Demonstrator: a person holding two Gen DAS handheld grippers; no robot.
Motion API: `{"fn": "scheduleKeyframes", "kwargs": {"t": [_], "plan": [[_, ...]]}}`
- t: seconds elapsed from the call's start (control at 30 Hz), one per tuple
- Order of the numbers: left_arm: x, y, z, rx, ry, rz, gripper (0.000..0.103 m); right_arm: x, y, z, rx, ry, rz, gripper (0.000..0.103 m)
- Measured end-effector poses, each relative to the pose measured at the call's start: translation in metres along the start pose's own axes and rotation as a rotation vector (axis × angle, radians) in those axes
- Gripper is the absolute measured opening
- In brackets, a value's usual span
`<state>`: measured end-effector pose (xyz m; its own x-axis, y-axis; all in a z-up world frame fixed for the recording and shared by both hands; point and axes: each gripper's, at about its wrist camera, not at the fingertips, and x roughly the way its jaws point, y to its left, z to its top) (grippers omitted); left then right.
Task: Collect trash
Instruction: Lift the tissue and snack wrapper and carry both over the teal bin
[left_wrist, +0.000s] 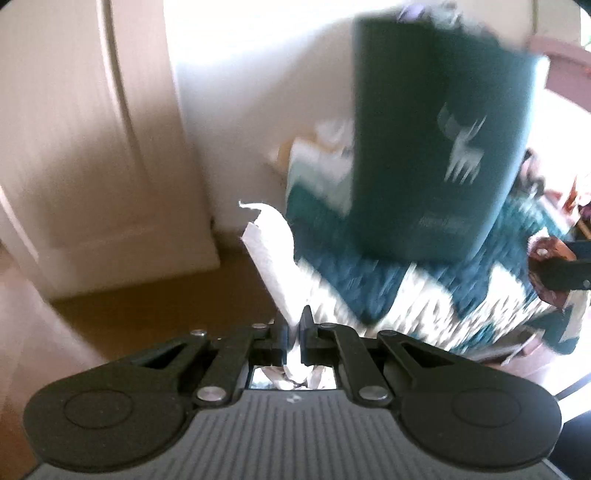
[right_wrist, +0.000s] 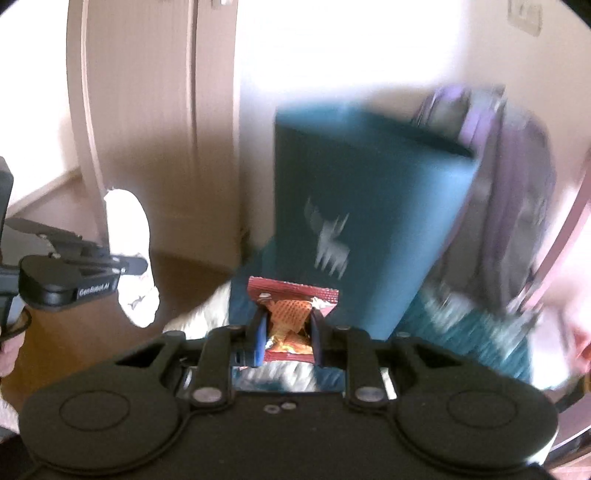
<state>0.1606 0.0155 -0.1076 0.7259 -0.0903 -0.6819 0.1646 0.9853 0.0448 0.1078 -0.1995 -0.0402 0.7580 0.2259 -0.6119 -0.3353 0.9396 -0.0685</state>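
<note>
My left gripper (left_wrist: 294, 325) is shut on a white paper scrap (left_wrist: 271, 254) that sticks up and forward from the jaws. My right gripper (right_wrist: 288, 325) is shut on a red snack wrapper (right_wrist: 291, 306). A tall dark teal paper bag (left_wrist: 432, 147) with a white deer print stands ahead on a teal and white rug (left_wrist: 424, 306); it also shows in the right wrist view (right_wrist: 354, 221). In the right wrist view the left gripper (right_wrist: 129, 264) sits at the left with the white paper (right_wrist: 129, 240). The right gripper with the wrapper shows at the left view's right edge (left_wrist: 543, 269).
A white door (left_wrist: 92, 147) and wall stand to the left over brown floor (left_wrist: 166, 314). A purple backpack (right_wrist: 517, 184) leans behind the bag. White and light items (left_wrist: 321, 162) lie left of the bag. Both views are motion-blurred.
</note>
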Motion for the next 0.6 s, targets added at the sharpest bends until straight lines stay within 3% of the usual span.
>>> {"fn": "scheduleKeyframes", "kwargs": {"t": [0.3, 0.6], "plan": [[-0.08, -0.035, 0.095, 0.038, -0.171, -0.036, 0.006, -0.059, -0.029, 0.066, -0.035, -0.194, -0.082, 0.022], [-0.118, -0.067, 0.182, 0.048, -0.267, -0.12, 0.006, -0.051, -0.068, 0.116, 0.001, -0.274, -0.145, 0.022]]}}
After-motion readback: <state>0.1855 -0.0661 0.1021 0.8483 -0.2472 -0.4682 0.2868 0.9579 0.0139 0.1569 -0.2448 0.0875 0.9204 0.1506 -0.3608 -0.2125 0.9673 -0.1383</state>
